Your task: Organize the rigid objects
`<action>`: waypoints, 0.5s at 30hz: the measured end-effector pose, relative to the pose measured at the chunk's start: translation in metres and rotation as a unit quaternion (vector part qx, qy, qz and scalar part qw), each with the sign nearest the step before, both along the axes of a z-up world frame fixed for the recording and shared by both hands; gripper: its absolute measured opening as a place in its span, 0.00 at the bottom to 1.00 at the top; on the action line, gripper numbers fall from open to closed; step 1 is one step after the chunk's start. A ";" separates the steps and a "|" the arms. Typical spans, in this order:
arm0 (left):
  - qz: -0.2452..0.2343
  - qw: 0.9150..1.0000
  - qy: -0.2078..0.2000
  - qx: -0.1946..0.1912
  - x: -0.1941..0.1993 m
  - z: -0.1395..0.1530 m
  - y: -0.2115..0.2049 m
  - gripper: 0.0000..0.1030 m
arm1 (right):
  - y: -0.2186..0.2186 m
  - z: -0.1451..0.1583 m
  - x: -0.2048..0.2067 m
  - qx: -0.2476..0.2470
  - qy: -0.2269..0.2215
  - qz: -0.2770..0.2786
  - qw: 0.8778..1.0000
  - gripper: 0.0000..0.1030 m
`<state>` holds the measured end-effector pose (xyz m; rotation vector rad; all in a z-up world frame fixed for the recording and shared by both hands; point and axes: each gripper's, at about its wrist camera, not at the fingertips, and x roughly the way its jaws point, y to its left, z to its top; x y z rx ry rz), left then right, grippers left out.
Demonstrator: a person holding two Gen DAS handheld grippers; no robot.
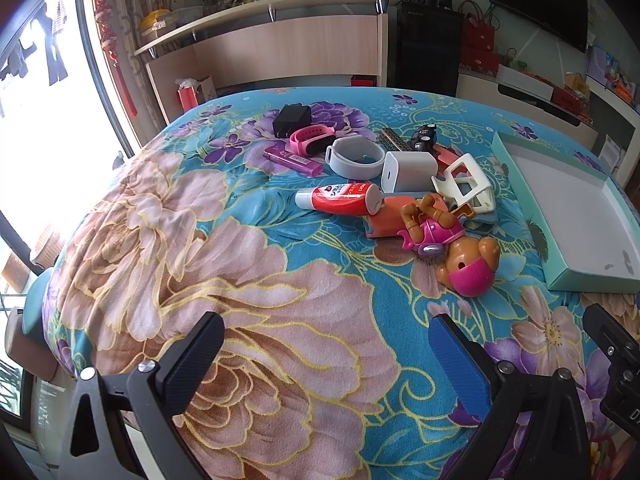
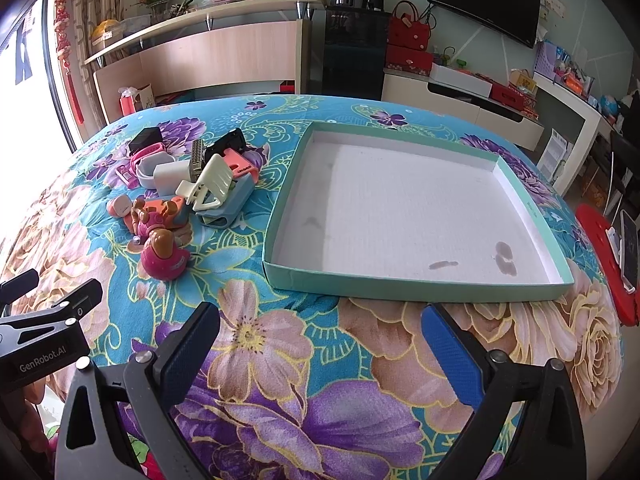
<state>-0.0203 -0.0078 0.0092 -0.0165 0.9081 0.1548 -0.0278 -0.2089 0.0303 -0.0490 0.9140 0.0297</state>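
A pile of small rigid objects lies on the floral cloth: a toy dog with a pink helmet, a red tube, a white charger, a cream hair claw, a grey band, a pink watch, a purple lighter and a black adapter. A shallow green box lid lies empty to their right. My left gripper is open and empty, short of the pile. My right gripper is open and empty, just before the lid's near edge.
The cloth-covered table falls away at its edges. A red stool with a phone stands at the right. Shelves, a black cabinet and a TV line the far wall. The left gripper's body shows at the right view's left edge.
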 end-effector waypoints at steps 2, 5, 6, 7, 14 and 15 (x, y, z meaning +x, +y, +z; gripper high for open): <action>0.000 1.000 0.002 -0.001 0.000 0.000 0.000 1.00 | 0.000 0.000 0.000 0.000 0.000 0.000 1.000 0.98; -0.001 1.000 0.005 -0.002 0.001 -0.001 0.000 1.00 | 0.000 0.000 0.000 0.000 0.001 0.000 1.000 0.98; -0.001 1.000 0.005 -0.002 0.001 -0.001 0.001 1.00 | 0.000 -0.001 0.000 0.000 0.002 0.000 1.000 0.98; -0.001 1.000 0.006 -0.003 0.001 -0.001 0.001 1.00 | 0.000 -0.001 0.001 0.001 0.002 0.000 1.000 0.98; -0.001 1.000 0.008 -0.003 0.002 -0.003 0.000 1.00 | 0.000 -0.001 0.000 0.001 0.002 0.000 1.000 0.98; -0.001 1.000 0.008 -0.003 0.002 -0.003 0.000 1.00 | 0.000 -0.001 0.001 0.001 0.003 0.000 1.000 0.98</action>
